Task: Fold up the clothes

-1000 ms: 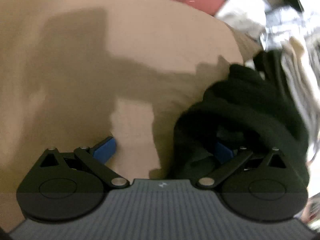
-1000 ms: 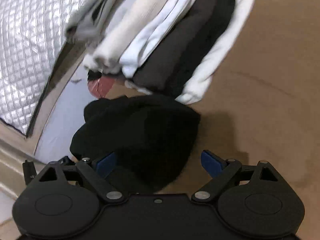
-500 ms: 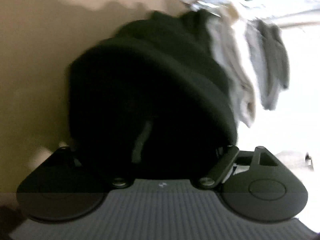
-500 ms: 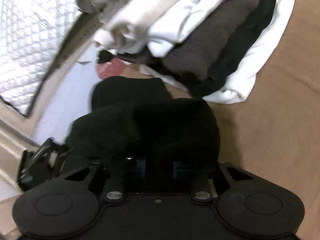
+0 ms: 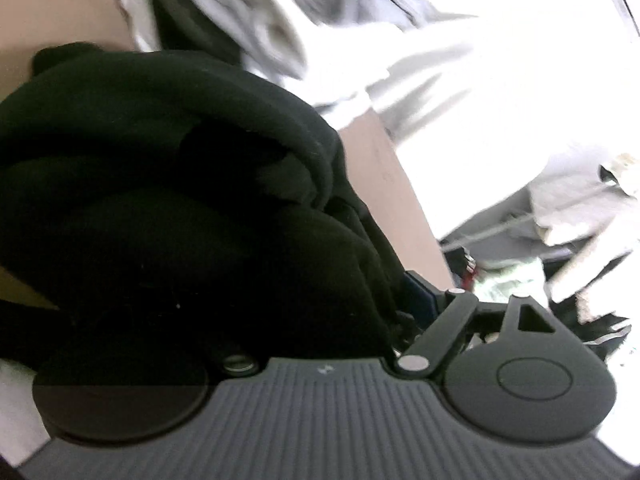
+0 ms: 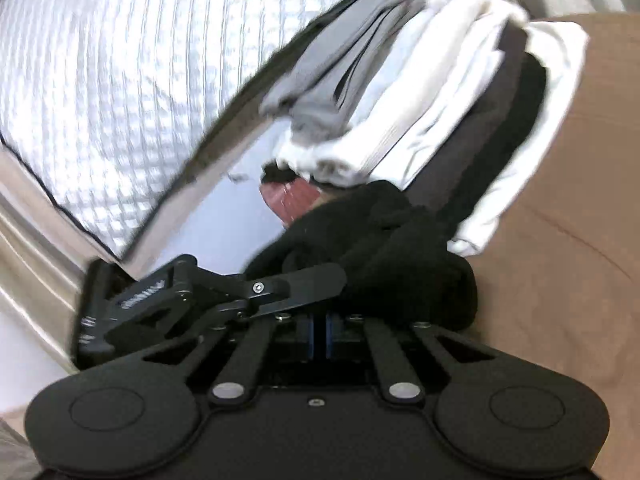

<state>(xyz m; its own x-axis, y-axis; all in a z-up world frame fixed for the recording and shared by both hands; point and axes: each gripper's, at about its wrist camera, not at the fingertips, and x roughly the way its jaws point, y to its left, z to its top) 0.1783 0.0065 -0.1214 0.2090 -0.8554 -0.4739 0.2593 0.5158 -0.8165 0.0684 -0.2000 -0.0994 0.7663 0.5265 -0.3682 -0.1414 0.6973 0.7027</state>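
Note:
A folded black garment (image 5: pixel 168 200) fills the left wrist view and lies over my left gripper (image 5: pixel 320 320); only its right finger (image 5: pixel 420 292) shows, so its state is hidden. In the right wrist view my right gripper (image 6: pixel 319 336) has its blue pads pressed together on the near edge of the black garment (image 6: pixel 380 252), held up above the brown surface (image 6: pixel 560 260). The left gripper's body (image 6: pixel 192 296) shows at the garment's left side. A stack of folded clothes (image 6: pixel 440 100) in white, grey, brown and black lies just beyond.
A quilted silver sheet (image 6: pixel 120 80) lies at the far left beyond the brown surface. A small red item (image 6: pixel 292 196) sits under the stack's near end. Loose grey and white clothes (image 5: pixel 280 20) lie beyond the black garment in the left wrist view.
Both grippers came in on the black garment; the right one went from open to shut on it. The garment is lifted and carried toward the stack.

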